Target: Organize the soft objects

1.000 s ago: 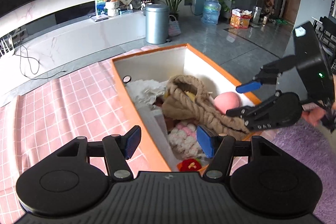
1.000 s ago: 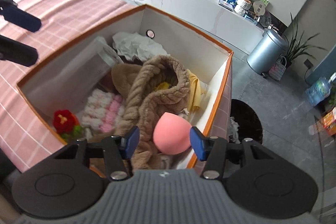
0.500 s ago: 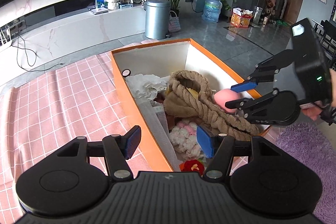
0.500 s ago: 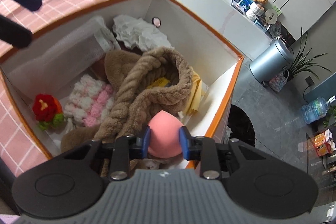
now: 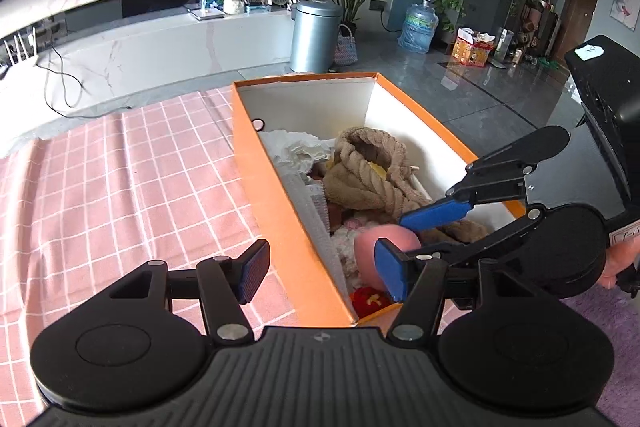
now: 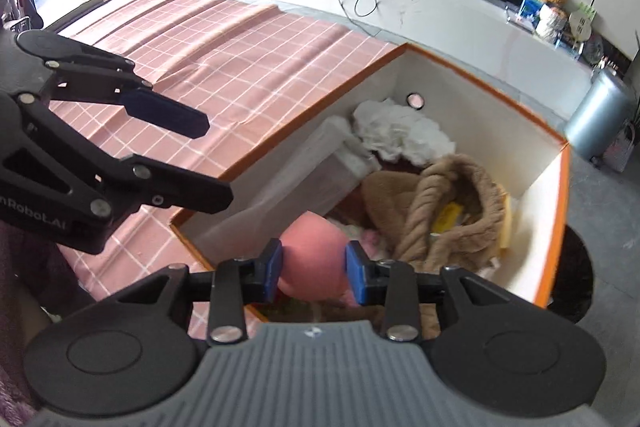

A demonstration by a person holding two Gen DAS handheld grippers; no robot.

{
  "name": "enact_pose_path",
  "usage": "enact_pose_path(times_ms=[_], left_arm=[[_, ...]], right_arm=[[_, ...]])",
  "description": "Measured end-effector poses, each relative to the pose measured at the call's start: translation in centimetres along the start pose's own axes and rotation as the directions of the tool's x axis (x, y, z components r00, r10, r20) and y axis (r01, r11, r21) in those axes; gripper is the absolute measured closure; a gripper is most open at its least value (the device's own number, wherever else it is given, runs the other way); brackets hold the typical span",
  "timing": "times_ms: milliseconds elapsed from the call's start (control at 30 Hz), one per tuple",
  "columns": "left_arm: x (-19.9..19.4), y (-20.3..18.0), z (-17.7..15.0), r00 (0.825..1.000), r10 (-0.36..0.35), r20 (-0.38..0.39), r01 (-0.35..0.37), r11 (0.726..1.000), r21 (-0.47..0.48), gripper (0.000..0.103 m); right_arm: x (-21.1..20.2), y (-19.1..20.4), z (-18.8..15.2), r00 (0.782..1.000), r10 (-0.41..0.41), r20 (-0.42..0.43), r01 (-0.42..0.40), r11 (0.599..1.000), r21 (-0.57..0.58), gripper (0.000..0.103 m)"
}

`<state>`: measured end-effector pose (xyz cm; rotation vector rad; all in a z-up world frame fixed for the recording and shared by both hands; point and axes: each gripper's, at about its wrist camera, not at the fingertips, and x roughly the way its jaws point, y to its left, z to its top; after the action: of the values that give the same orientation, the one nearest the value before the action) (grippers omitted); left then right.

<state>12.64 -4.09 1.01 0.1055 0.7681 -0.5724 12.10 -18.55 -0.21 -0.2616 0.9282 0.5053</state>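
An orange box [image 5: 280, 211] [image 6: 556, 211] with white inner walls holds soft items: a brown knitted bag [image 5: 368, 171] [image 6: 452, 203], crumpled white cloth [image 5: 298, 149] [image 6: 400, 131], pink-white knit [image 5: 348, 231] and a red flower [image 5: 370, 299]. My right gripper [image 6: 314, 271] [image 5: 408, 239] has a pink egg-shaped sponge [image 6: 312, 251] [image 5: 384, 243] between its blue pads, just above the box's near end. Both pads touch the sponge while the jaws are opening. My left gripper [image 5: 322, 273] [image 6: 214, 161] is open and holds nothing. It hovers over the box's near corner wall.
The box lies on a pink checked cloth [image 5: 120, 187]. A clear plastic bag [image 6: 312, 163] leans on the box's left inner wall. A purple rug [image 5: 600, 327] lies at the right. A black bin [image 6: 572, 275] stands beside the box and a silver bin [image 5: 316, 35] farther off.
The right gripper closed on the pink sponge and carried it from the box's right side toward the near end. The left gripper stayed about where it was, still open.
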Motion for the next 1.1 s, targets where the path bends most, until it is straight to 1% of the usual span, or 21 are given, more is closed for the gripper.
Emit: enact_pose_path(times_ms=[100, 167, 233, 367, 400, 433, 533, 567, 600, 633, 667, 767, 800, 867, 900, 933, 967, 1000, 1033, 1100], left_arm=[[-0.6, -0.3, -0.5, 0.998, 0.038, 0.041, -0.039, 0.999, 0.025, 0.032], [-1.1, -0.6, -0.8, 0.996, 0.058, 0.066, -0.061, 0.997, 0.037, 0.032], [-1.6, -0.8, -1.0, 0.994, 0.059, 0.093, -0.063, 0.997, 0.039, 0.032], [-2.8, -1.0, -1.0, 0.987, 0.069, 0.147, -0.072, 0.997, 0.014, 0.032], [-3.1, -1.1, -0.9, 0.985, 0.073, 0.155, -0.074, 0.997, 0.001, 0.032], [-3.4, -1.1, -0.9, 0.984, 0.070, 0.165, -0.069, 0.998, -0.011, 0.032], [-4.5, -1.3, -0.7, 0.978, 0.069, 0.196, -0.063, 0.997, -0.040, 0.032], [-4.8, -1.6, -0.6, 0.976, 0.073, 0.203, -0.066, 0.997, -0.039, 0.030], [-5.1, -1.8, -0.7, 0.973, 0.081, 0.215, -0.075, 0.997, -0.036, 0.029], [-5.5, -2.2, -0.8, 0.968, 0.097, 0.232, -0.092, 0.995, -0.031, 0.025], [-5.8, -2.5, -1.0, 0.962, 0.114, 0.248, -0.110, 0.994, -0.028, 0.020], [-6.9, -3.5, -1.5, 0.940, 0.161, 0.299, -0.159, 0.987, -0.031, 0.011], [-7.2, -3.8, -1.6, 0.934, 0.180, 0.309, -0.180, 0.983, -0.030, 0.011], [-7.9, -4.2, -2.0, 0.912, 0.207, 0.355, -0.212, 0.977, -0.026, 0.010], [-8.2, -4.3, -2.3, 0.899, 0.225, 0.377, -0.230, 0.973, -0.032, 0.008], [-8.5, -4.5, -2.6, 0.887, 0.246, 0.390, -0.248, 0.968, -0.045, 0.007], [-8.7, -4.5, -2.8, 0.879, 0.263, 0.398, -0.259, 0.964, -0.064, 0.007], [-8.8, -4.4, -3.1, 0.874, 0.278, 0.399, -0.265, 0.960, -0.089, 0.007], [-8.9, -4.4, -3.4, 0.873, 0.290, 0.392, -0.268, 0.957, -0.112, 0.007], [-8.9, -3.9, -4.0, 0.877, 0.315, 0.363, -0.273, 0.948, -0.163, 0.006]], right_arm=[[-0.1, 0.4, -0.2, 1.000, -0.010, 0.004, 0.010, 1.000, 0.010, 0.063], [-0.6, 0.4, -0.4, 1.000, -0.014, 0.012, 0.013, 1.000, 0.021, 0.063], [-1.3, 0.3, -0.6, 1.000, -0.016, 0.025, 0.015, 0.999, 0.035, 0.062], [-3.3, 0.5, -1.3, 0.996, -0.042, 0.074, 0.037, 0.997, 0.071, 0.056], [-3.8, 0.6, -1.5, 0.995, -0.053, 0.090, 0.045, 0.995, 0.085, 0.052], [-4.6, 0.7, -1.8, 0.991, -0.073, 0.111, 0.062, 0.993, 0.103, 0.046], [-6.8, 1.3, -2.6, 0.973, -0.142, 0.181, 0.113, 0.980, 0.162, 0.037], [-7.6, 1.6, -2.9, 0.962, -0.175, 0.208, 0.136, 0.973, 0.189, 0.035], [-8.5, 1.9, -3.3, 0.947, -0.212, 0.242, 0.158, 0.962, 0.224, 0.028], [-9.2, 2.3, -3.7, 0.934, -0.236, 0.267, 0.169, 0.953, 0.251, 0.022], [-9.9, 2.8, -4.1, 0.919, -0.261, 0.295, 0.177, 0.943, 0.283, 0.020], [-11.5, 4.2, -5.2, 0.868, -0.357, 0.345, 0.223, 0.901, 0.372, 0.012], [-11.9, 4.8, -5.6, 0.847, -0.397, 0.355, 0.246, 0.883, 0.400, 0.007], [-12.4, 6.1, -6.5, 0.803, -0.473, 0.364, 0.300, 0.847, 0.439, 0.005], [-12.5, 6.8, -6.8, 0.776, -0.518, 0.360, 0.341, 0.824, 0.452, 0.002], [-12.4, 7.5, -7.1, 0.744, -0.565, 0.356, 0.390, 0.801, 0.455, 0.003], [-12.3, 8.0, -7.3, 0.724, -0.592, 0.354, 0.419, 0.785, 0.456, 0.003], [-12.1, 8.6, -7.4, 0.710, -0.611, 0.350, 0.437, 0.772, 0.462, 0.003], [-12.0, 8.9, -7.7, 0.706, -0.616, 0.350, 0.436, 0.767, 0.472, 0.003], [-11.5, 9.4, -8.2, 0.715, -0.606, 0.348, 0.412, 0.768, 0.490, 0.003]])
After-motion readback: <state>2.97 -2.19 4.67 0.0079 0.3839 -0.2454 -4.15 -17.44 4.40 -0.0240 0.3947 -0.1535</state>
